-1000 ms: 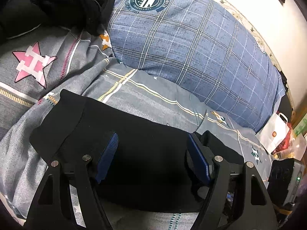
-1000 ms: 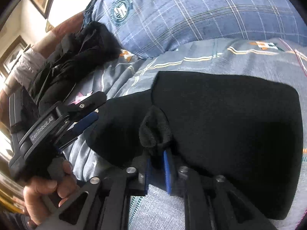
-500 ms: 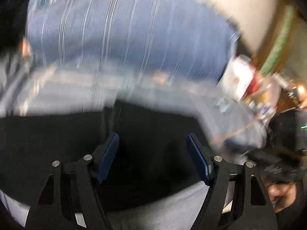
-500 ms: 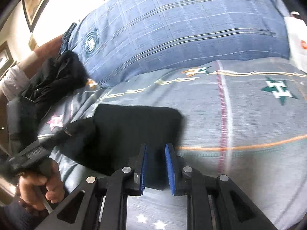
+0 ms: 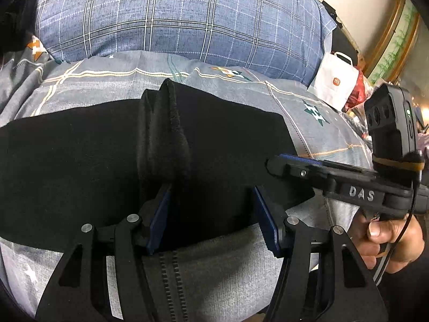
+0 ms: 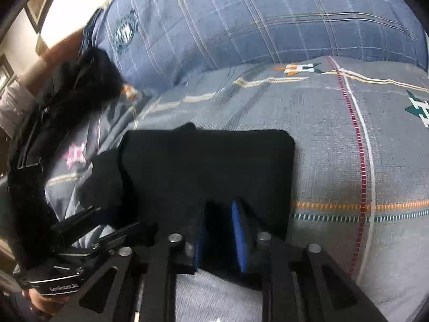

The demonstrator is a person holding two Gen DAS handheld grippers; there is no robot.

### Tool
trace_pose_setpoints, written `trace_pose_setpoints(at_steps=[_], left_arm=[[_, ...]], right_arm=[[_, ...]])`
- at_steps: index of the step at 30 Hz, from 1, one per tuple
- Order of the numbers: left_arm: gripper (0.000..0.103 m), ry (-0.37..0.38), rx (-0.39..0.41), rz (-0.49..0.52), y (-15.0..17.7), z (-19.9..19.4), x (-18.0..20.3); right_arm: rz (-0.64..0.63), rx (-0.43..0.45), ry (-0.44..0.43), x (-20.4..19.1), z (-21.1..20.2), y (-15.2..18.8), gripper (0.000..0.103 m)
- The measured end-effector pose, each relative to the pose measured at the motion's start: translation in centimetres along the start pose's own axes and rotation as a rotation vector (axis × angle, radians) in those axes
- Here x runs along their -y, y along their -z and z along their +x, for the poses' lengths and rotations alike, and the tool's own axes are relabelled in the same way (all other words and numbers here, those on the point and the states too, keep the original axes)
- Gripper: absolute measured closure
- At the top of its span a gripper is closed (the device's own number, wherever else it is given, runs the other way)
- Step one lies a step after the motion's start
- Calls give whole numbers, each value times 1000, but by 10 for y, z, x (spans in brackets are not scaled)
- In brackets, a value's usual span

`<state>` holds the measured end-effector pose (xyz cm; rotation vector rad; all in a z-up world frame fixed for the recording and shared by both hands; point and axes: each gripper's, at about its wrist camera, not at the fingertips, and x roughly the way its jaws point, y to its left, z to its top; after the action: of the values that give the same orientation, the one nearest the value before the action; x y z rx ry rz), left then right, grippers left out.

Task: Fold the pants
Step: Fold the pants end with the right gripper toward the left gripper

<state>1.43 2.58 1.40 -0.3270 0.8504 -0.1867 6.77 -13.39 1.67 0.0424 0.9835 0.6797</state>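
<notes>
The black, soft folded pants (image 5: 80,166) lie flat on the grey bedspread with star and stripe patterns (image 5: 112,80), their far edge near the big blue plaid pillow (image 5: 174,18) but apart from it. A thick raised fold (image 5: 163,139) stands up across the middle. The left gripper (image 5: 211,222) hangs over the near edge with its blue pads (image 5: 158,222) spread wide, cloth between them but not pinched. The right gripper (image 6: 217,237) sits at the near edge with a narrow gap between its pads; whether it pinches cloth cannot be told, since black hides against black. Bare bedspread lies open to the right of the pants. A white paper bag (image 5: 335,80) sits at the bed's far corner. A dark heap of clothing (image 6: 67,102) at left is blurred.
</notes>
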Motion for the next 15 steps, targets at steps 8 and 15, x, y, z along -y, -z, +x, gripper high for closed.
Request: trace_pose_setpoints(at_steps=[8,15], left_arm=[[43,-4,7,-5,6,-3,2],[43,-19,145,-54,-10,-35,-11]], right_arm=[[-58,229,52,-2,-36,-18,77],[-71,48,47,15,19,-34,75]])
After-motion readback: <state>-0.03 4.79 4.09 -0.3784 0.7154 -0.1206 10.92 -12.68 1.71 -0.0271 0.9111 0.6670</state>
